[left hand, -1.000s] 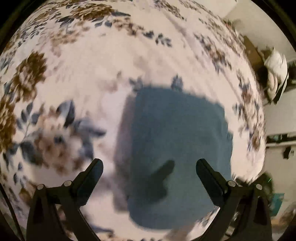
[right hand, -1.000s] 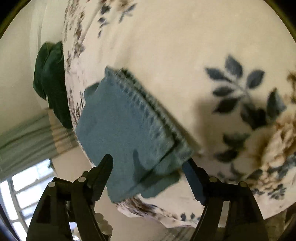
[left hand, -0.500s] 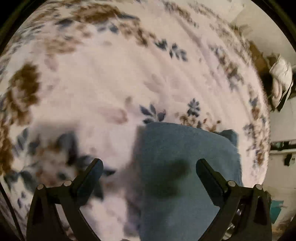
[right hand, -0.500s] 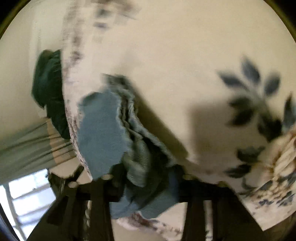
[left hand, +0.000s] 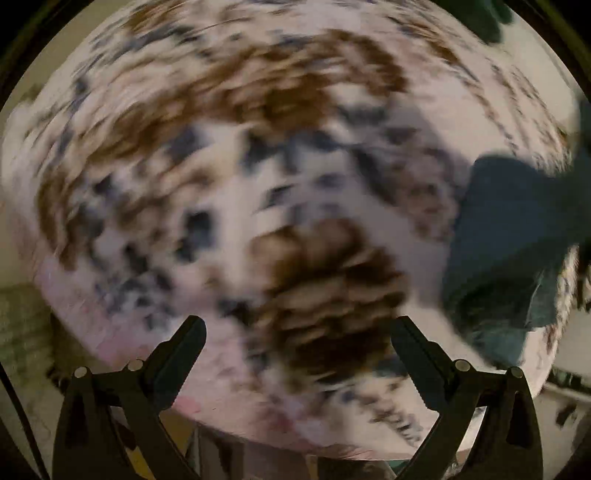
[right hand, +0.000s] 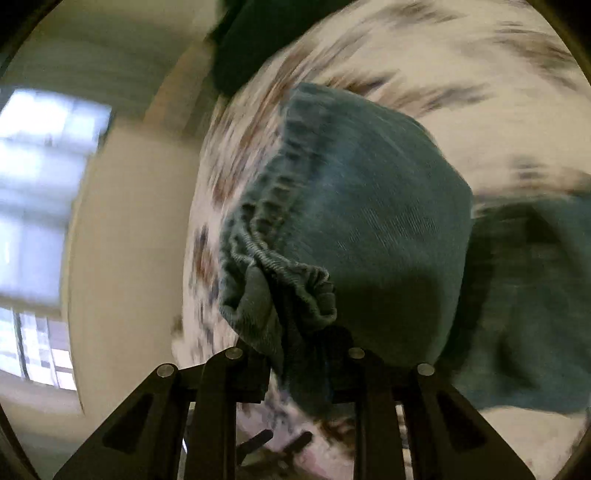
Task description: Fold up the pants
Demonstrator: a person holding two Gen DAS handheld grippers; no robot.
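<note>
The folded blue pants [right hand: 369, 221] lie on the floral bedspread [right hand: 461, 66]. My right gripper [right hand: 303, 362] is shut on the bunched elastic waistband end of the pants and lifts that end off the bed. In the left wrist view the pants [left hand: 509, 236] show at the far right, partly raised and blurred. My left gripper [left hand: 297, 343] is open and empty over the bedspread [left hand: 221, 166], well left of the pants.
A dark green garment [right hand: 258, 33] lies at the bed's far edge. A bright window [right hand: 33, 177] and a pale wall are to the left in the right wrist view. The bed's near edge [left hand: 258, 435] shows below my left gripper.
My right gripper closed on the waistband end of the pants and lifted it. My left gripper swung left, away from the pants, which now sit at the right edge of its view.
</note>
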